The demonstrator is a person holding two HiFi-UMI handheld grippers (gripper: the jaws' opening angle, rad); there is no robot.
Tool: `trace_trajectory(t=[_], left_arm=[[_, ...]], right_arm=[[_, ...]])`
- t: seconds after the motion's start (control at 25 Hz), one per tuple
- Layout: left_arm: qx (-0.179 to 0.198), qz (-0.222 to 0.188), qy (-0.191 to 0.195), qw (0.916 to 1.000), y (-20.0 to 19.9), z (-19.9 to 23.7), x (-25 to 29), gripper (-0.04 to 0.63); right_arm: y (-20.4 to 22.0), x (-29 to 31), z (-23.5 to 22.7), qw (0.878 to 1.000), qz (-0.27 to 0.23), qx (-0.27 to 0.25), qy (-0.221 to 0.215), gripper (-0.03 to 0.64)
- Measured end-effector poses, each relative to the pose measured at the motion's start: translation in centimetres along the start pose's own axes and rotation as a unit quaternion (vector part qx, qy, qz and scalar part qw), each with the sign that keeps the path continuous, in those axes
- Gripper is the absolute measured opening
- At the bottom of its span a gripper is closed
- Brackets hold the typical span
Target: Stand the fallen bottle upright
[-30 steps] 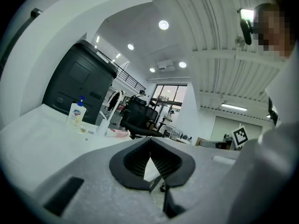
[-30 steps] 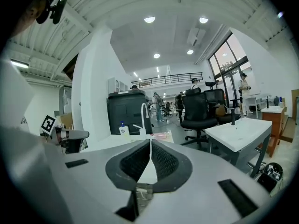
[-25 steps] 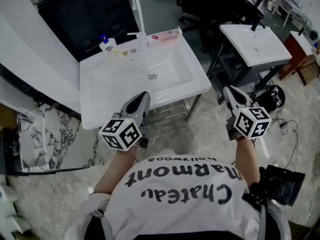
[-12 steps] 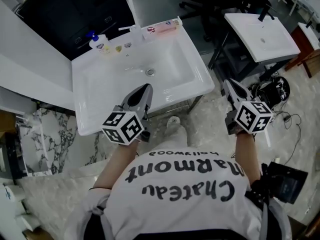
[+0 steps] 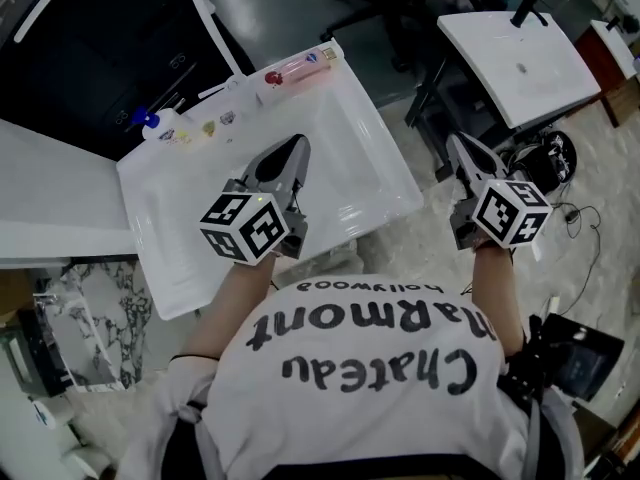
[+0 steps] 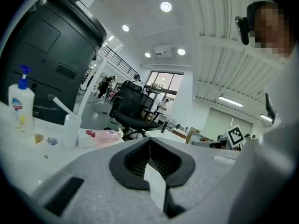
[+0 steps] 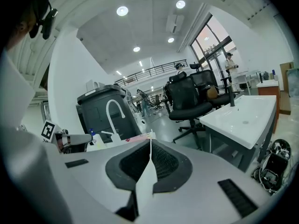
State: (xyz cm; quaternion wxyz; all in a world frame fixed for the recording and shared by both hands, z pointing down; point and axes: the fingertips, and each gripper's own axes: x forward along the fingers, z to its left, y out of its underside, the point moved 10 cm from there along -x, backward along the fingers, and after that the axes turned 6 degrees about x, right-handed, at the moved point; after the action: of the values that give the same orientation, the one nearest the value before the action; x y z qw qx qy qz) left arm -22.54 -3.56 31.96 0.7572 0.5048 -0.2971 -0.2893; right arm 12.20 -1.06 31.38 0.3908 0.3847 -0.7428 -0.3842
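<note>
A pink bottle [image 5: 295,68] lies on its side on the back rim of the white sink [image 5: 400,183], next to the white faucet [image 5: 213,13]. In the left gripper view the pink bottle [image 6: 100,135] lies flat beyond the jaws. My left gripper [image 5: 297,144] hovers over the basin, shut and empty, a good way short of the bottle. My right gripper [image 5: 455,141] hangs beside the sink's right edge over the floor, also shut and empty. The jaws meet in both gripper views, left gripper [image 6: 149,141] and right gripper [image 7: 150,144].
A blue-pump soap bottle [image 5: 158,123] stands at the sink's back left corner. A second white sink [image 5: 520,53] stands to the right, with cables and a dark device [image 5: 555,158] on the floor below it. A black office chair [image 7: 189,101] is behind, a dark cabinet [image 5: 90,48] behind the sink.
Both grippers have moved forward toward the sink. The left one now hangs over the basin instead of before its front edge; the right one has come level with the sink's right side.
</note>
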Motion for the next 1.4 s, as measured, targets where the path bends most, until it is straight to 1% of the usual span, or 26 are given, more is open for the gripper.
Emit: trace_trajectory(t=[0.16,0.32,0.4,0.52,0.64,0.76,0.84,0.96,1.08,1.16,1.24,1.28,1.36,1.4], left_arm=[[0.002,0.009,0.019,0.9998,-1.6,2.0,3.9,0.015],[-0.023,0.008,0.028,0.9993,-1.5,4.1,6.7,0.015],[-0.030,0.010,0.026,0.9991,-1.1,5.3,7.9,0.015],[-0.034,0.013,0.013,0.9992,-0.5,6.9,9.5,0.015],[-0.035,0.026,-0.011,0.9990,0.2,8.0,10.4,0.015],[-0.031,0.037,-0.033,0.9983,0.1,8.8,11.5,0.015],[-0.021,0.044,-0.050,0.9975,-0.3,9.0,12.3,0.015],[-0.004,0.051,-0.086,0.9950,-0.9,8.5,13.3,0.015],[0.006,0.048,-0.104,0.9934,-0.9,7.7,15.4,0.015],[0.019,0.066,-0.121,0.9903,-0.6,7.1,16.6,0.015],[0.051,0.085,-0.140,0.9852,-0.9,6.6,17.8,0.017],[0.070,0.090,-0.142,0.9833,-1.4,6.4,18.5,0.017],[0.111,0.104,-0.133,0.9794,-2.4,6.2,20.2,0.017],[0.135,0.118,-0.126,0.9757,-2.9,6.1,21.1,0.017]], right_arm=[[-1.5,3.1,-1.1,1.000,0.003,0.004,0.010,0.017],[-2.0,6.3,-2.3,1.000,0.014,0.021,0.018,0.017],[-2.0,8.0,-2.8,0.999,0.019,0.030,0.013,0.017],[-1.5,10.7,-3.5,0.999,0.041,0.029,0.004,0.017],[-1.1,13.1,-4.3,0.997,0.066,0.028,-0.008,0.017],[-1.3,15.6,-5.1,0.996,0.083,0.019,-0.033,0.017],[-1.6,17.5,-5.7,0.994,0.097,0.011,-0.058,0.017],[-1.7,20.0,-7.0,0.986,0.129,0.009,-0.103,0.017],[-2.6,21.7,-9.0,0.981,0.147,0.002,-0.130,0.017],[-3.1,22.5,-10.3,0.977,0.154,0.002,-0.149,0.017],[-3.6,23.2,-11.6,0.973,0.159,0.002,-0.165,0.017],[-3.8,23.4,-12.2,0.972,0.161,0.002,-0.171,0.017],[-4.1,23.8,-13.3,0.970,0.165,0.002,-0.180,0.017],[-4.2,23.9,-13.9,0.968,0.167,0.002,-0.184,0.017]])
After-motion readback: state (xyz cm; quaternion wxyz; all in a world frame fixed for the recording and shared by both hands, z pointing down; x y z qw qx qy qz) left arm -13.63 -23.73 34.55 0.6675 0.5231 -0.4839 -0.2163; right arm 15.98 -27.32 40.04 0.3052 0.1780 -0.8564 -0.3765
